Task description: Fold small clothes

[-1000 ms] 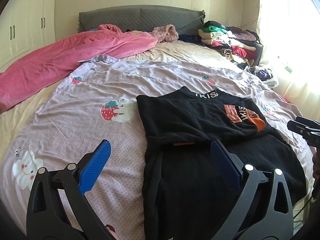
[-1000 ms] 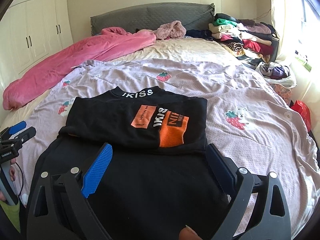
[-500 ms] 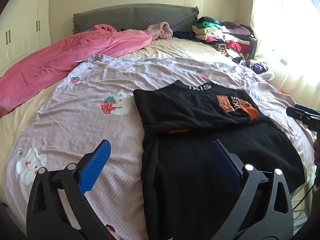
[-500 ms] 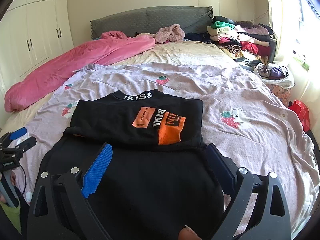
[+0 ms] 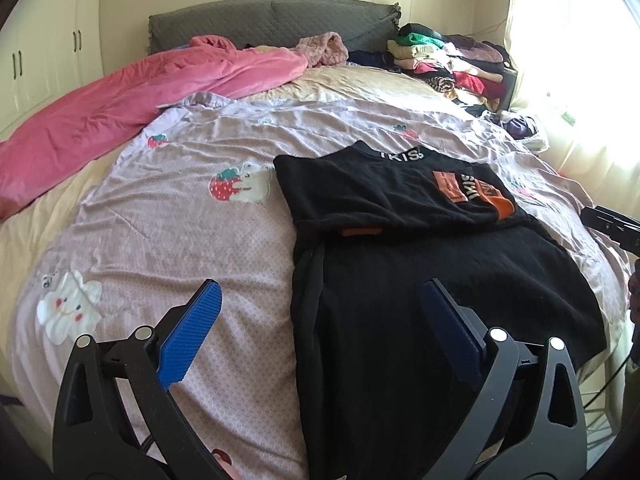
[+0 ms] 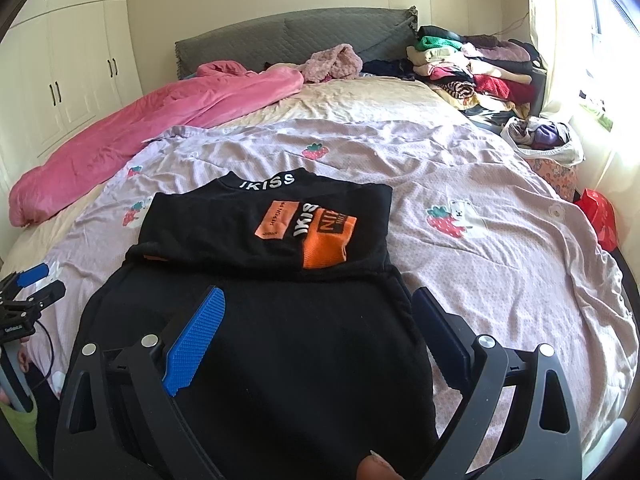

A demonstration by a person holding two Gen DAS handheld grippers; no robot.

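The black garment [image 6: 260, 340] lies on the bed's lilac sheet [image 5: 180, 240], its top part already folded over, the lower half left to do. The left hand-held gripper [image 5: 320, 312] hovers released at its left edge, the right hand-held gripper [image 6: 316, 312] released above its middle.

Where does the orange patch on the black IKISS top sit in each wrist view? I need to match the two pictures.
Left wrist: orange patch lies right of centre, at the folded black top's far right edge.
Right wrist: orange patch lies near the centre, above the open jaws.
Shared landmark: the grey headboard at the top of both views.
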